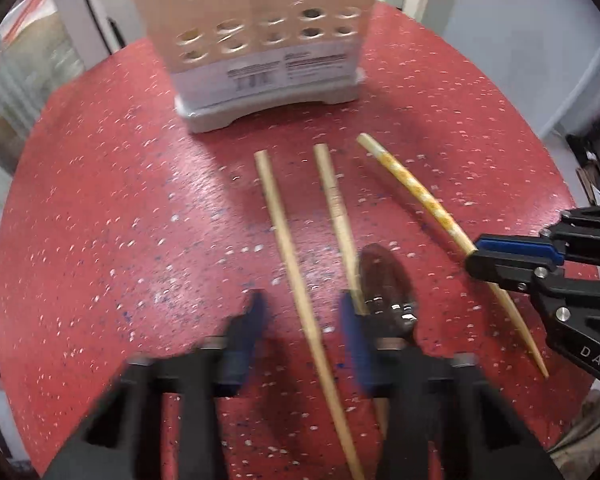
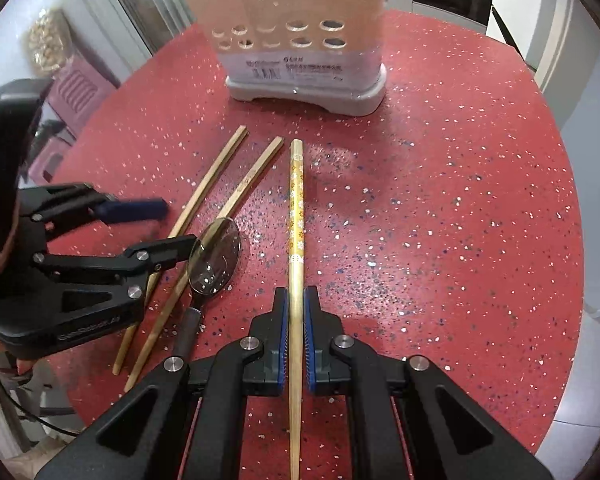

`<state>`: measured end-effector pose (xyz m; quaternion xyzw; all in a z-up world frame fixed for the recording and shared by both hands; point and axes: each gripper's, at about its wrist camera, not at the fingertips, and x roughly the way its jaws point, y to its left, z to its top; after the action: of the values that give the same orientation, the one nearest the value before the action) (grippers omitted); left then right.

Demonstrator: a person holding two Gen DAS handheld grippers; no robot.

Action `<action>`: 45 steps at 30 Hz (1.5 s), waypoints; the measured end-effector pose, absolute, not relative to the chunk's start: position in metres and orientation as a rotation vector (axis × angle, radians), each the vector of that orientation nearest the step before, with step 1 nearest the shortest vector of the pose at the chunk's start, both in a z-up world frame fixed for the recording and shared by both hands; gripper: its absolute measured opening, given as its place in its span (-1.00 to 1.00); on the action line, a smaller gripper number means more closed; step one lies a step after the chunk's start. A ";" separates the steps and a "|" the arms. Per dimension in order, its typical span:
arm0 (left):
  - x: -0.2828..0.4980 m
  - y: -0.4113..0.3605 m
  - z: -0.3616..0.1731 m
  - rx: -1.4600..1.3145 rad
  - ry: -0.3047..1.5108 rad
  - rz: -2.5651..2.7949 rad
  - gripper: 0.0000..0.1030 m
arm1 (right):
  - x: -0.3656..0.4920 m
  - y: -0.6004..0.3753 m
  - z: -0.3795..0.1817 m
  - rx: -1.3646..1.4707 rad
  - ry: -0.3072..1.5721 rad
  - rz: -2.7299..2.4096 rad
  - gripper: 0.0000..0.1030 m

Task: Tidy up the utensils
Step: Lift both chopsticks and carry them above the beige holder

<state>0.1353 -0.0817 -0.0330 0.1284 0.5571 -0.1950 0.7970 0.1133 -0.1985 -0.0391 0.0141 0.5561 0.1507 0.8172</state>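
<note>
Nearest, in the right wrist view: right gripper clamped on the patterned chopstick, blue pads pressed against both sides of its plain, tapering lower half. Yellow upper half printed with small white and orange flowers, blunt end pointing away toward the holder. Thin tip running back beneath the gripper body. Whether lifted or lying on the red speckled surface, cannot tell.

Just left of it: a spoon with a shiny dark bowl and dark handle, lying across the nearer of two plain wooden chopsticks. Inner wooden chopstick and outer wooden chopstick side by side, slanted, square ends toward the holder.

Left gripper spread wide, gripping nothing, blurred in its own view. Outer wooden chopstick running between its two fingers; spoon touching or just beside the right finger.

Farthest: beige utensil holder with round holes low on its front, a white label and a grey base, standing upright on the surface, well apart from both grippers.
</note>
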 end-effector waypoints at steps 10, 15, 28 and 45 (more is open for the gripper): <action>0.109 -0.061 -0.021 0.120 1.069 -0.384 -0.39 | 0.096 -0.221 -0.008 0.110 1.100 0.365 -0.85; 0.097 -0.049 -0.005 0.051 1.011 -0.381 -0.39 | 0.094 -0.234 0.006 0.140 1.067 0.385 -0.85; 0.101 -0.032 0.063 -0.091 0.814 -0.378 -0.39 | 0.101 -0.253 0.063 0.190 0.938 0.398 -0.85; 0.185 -0.019 0.152 -0.168 0.588 -0.359 -0.39 | 0.184 -0.226 0.148 0.172 0.704 0.432 -0.85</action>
<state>0.1853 -0.0189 0.1519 -0.0822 0.2879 -0.1759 0.9378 0.1845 -0.2262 0.1479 0.0835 0.3417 0.2095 0.9124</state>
